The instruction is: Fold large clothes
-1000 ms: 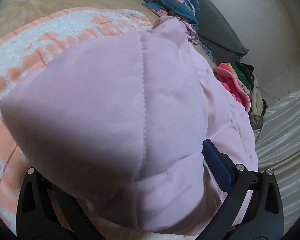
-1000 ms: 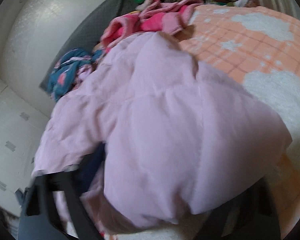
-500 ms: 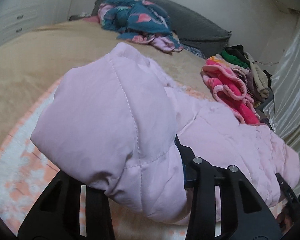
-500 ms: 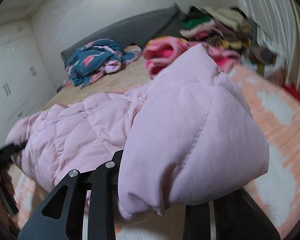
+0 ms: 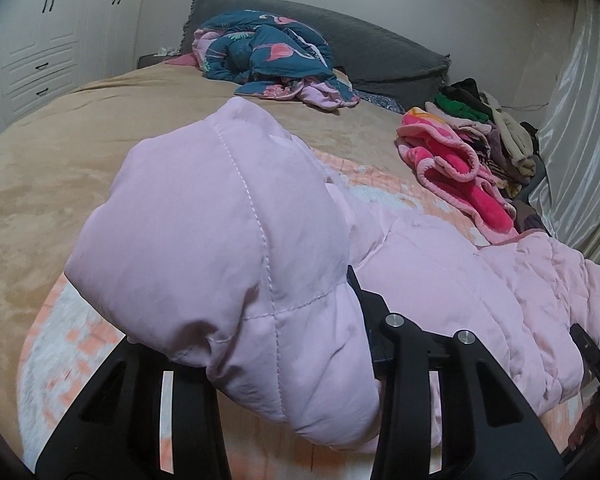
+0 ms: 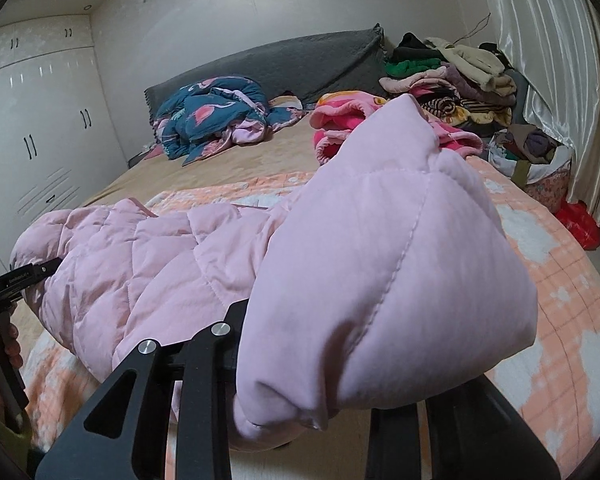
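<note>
Writing: small white lettering on the black body of the left gripper seen at the edge of the right wrist view; too small to read. No other labels legible.

Left gripper (image 5: 288,344): both black fingers (image 5: 384,332) closed onto a puffy corner of the pink quilted jacket (image 5: 228,232); fabric bulges over and hides the fingertips. Right gripper (image 6: 320,376): likewise clamped on the jacket's (image 6: 380,264) other corner, one finger (image 6: 204,364) visible beside the fabric, the other mostly covered. The grip looks firm, though the pads themselves are hidden in both views.

Jacket: one garment, stretched between the two grippers, its middle sagging onto the peach-and-white checked blanket (image 6: 552,304) on the bed (image 5: 52,176).

Count of other items on the bed:
- one crumpled dark blue flamingo-print duvet (image 5: 268,52), near the grey headboard cushion (image 5: 380,56);
- one bright pink fleece garment (image 5: 456,168), just beside the jacket;
- one stack of folded clothes (image 6: 452,72), number of pieces not countable.

White wardrobe (image 6: 32,120) at one side, pale curtain (image 6: 556,40) at the other.
</note>
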